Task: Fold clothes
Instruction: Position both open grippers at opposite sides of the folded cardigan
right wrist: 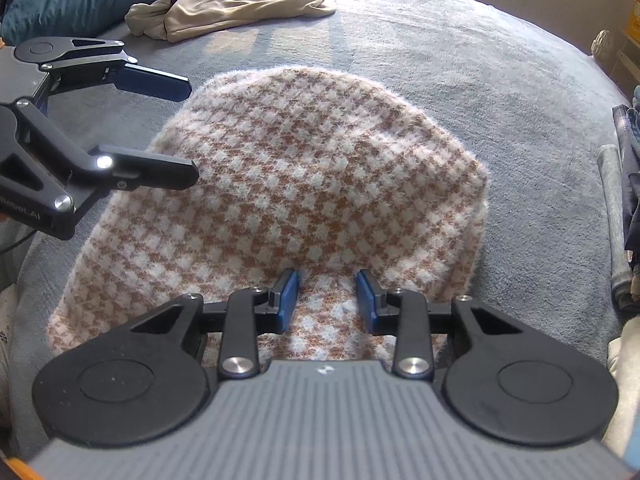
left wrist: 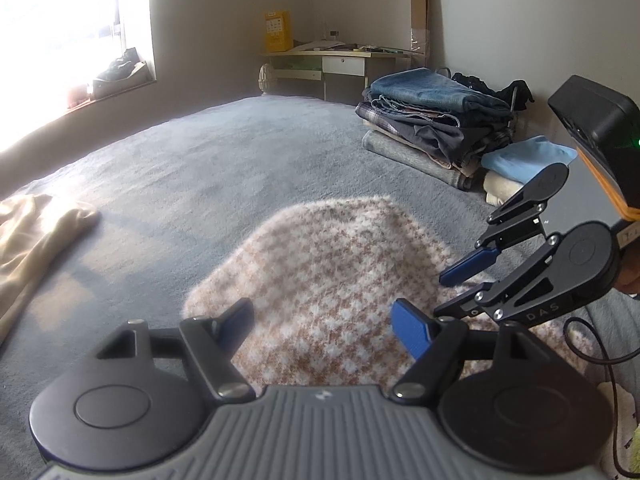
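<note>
Left wrist view shows a fuzzy sweater [left wrist: 320, 276] in a brown-and-white houndstooth check, folded into a rounded rectangle and lying flat on a bed [left wrist: 200, 168] covered in grey-blue fleece. The left tongs [left wrist: 324, 328] stand wide over the sweater's near edge, blue pads apart, nothing between them. The right tongs [left wrist: 444, 292] come in from the right side, tilted down toward the sweater's edge. In the right wrist view the right tongs [right wrist: 328, 300] are narrow but not closed, with the sweater [right wrist: 304, 168] under the gap; whether the pads touch the knit cannot be told. The left tongs [right wrist: 192, 128] reach in from the left above the sweater's edge. A stack of folded clothes [left wrist: 436, 120] sits by the wall, and a beige garment [right wrist: 240, 0] lies crumpled farther off on the bed.
</note>
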`<state>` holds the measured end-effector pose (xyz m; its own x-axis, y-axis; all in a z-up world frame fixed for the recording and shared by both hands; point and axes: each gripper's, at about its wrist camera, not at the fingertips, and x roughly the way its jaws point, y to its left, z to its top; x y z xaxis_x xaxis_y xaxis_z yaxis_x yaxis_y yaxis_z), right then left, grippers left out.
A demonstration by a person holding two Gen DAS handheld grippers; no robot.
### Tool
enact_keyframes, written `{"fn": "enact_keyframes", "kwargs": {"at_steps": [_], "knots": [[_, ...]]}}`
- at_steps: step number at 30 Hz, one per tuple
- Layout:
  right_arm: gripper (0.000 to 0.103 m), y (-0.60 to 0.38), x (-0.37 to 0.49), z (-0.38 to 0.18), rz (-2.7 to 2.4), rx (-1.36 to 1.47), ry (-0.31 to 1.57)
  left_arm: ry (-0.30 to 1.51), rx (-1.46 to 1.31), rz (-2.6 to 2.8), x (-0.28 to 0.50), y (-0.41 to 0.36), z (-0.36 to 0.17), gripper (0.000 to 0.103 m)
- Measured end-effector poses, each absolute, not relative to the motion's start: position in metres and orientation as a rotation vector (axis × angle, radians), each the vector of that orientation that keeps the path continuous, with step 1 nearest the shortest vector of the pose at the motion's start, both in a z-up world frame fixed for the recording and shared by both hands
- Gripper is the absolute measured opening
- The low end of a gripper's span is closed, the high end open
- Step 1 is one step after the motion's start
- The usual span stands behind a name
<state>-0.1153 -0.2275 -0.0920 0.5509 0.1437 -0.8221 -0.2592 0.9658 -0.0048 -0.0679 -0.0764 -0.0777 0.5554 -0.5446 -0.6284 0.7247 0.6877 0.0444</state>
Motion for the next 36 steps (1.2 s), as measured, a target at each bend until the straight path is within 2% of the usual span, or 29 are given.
{"fn": "enact_keyframes", "kwargs": {"at_steps": [36], "knots": [[0.032, -0.2256, -0.1157, -0.093, 0.233, -0.138, 0.95, 0.638, 0.305, -0.74, -0.0645, -0.075, -0.0783, 0.077]]}}
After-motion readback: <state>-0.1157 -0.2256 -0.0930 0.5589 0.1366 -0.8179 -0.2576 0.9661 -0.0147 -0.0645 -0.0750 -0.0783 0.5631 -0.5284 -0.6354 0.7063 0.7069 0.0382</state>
